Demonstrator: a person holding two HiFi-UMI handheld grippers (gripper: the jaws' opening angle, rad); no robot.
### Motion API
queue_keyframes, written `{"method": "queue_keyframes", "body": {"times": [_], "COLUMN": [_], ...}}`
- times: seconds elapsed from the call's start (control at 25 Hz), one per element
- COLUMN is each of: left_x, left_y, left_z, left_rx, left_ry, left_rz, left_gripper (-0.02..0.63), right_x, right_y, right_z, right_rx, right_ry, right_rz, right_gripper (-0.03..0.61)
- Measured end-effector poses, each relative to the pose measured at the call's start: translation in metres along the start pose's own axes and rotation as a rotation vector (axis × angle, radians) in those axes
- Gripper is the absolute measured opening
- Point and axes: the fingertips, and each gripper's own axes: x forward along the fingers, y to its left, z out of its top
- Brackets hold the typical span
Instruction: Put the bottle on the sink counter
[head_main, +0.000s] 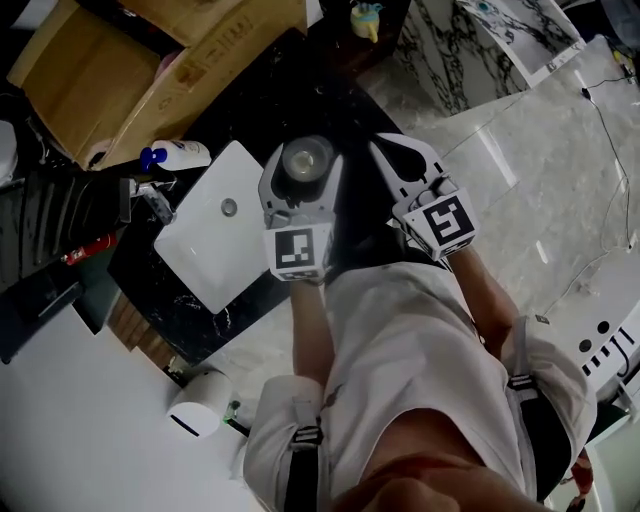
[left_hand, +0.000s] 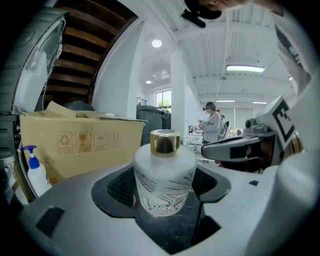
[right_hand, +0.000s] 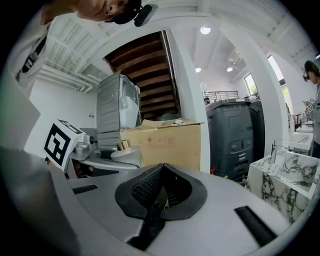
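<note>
A frosted white bottle (left_hand: 164, 181) with a gold cap sits between the jaws of my left gripper (left_hand: 165, 192), which is shut on its body. In the head view the bottle (head_main: 307, 158) shows cap-up inside the left gripper (head_main: 304, 170), over the black sink counter (head_main: 335, 100) just right of the white sink (head_main: 215, 245). Dark veined stone shows right under the bottle; I cannot tell whether it touches. My right gripper (head_main: 397, 150) hangs beside it to the right, shut with nothing in it (right_hand: 161, 187). The right gripper view also catches the bottle (right_hand: 124, 151).
A white pump bottle with a blue top (head_main: 176, 155) lies left of the sink, with a faucet (head_main: 150, 195) near it. Cardboard boxes (head_main: 120, 70) crowd the far left. A white roll (head_main: 195, 405) sits below the counter edge. A marble block (head_main: 470, 50) stands far right.
</note>
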Motion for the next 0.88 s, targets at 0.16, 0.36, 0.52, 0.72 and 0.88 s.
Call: {"method": "queue_keyframes", "body": {"times": [0.16, 0.36, 0.52, 0.72, 0.88], "left_x": [0.018, 0.038, 0.053, 0.070, 0.083], "left_y": [0.008, 0.013, 0.019, 0.024, 0.026], "left_z": [-0.009, -0.023, -0.030, -0.040, -0.048], "left_rx": [0.000, -0.009, -0.012, -0.007, -0.007], "left_ry": [0.010, 0.033, 0.042, 0.057, 0.071], "left_rz": [-0.017, -0.037, -0.044, -0.057, -0.065], "left_gripper": [0.327, 0.328, 0.328, 0.328, 0.328], "right_x": [0.014, 0.028, 0.040, 0.054, 0.062], "right_y": [-0.010, -0.022, -0.029, -0.035, -0.039], "right_z": [-0.009, -0.021, -0.031, -0.041, -0.047], "right_rx": [0.005, 0.010, 0.014, 0.017, 0.024], "right_ry": [0.021, 0.052, 0.069, 0.086, 0.101], "right_rz": [-0.014, -0.032, -0.039, -0.039, -0.043], "right_gripper": [-0.003, -0.003, -0.003, -0.003, -0.003]}}
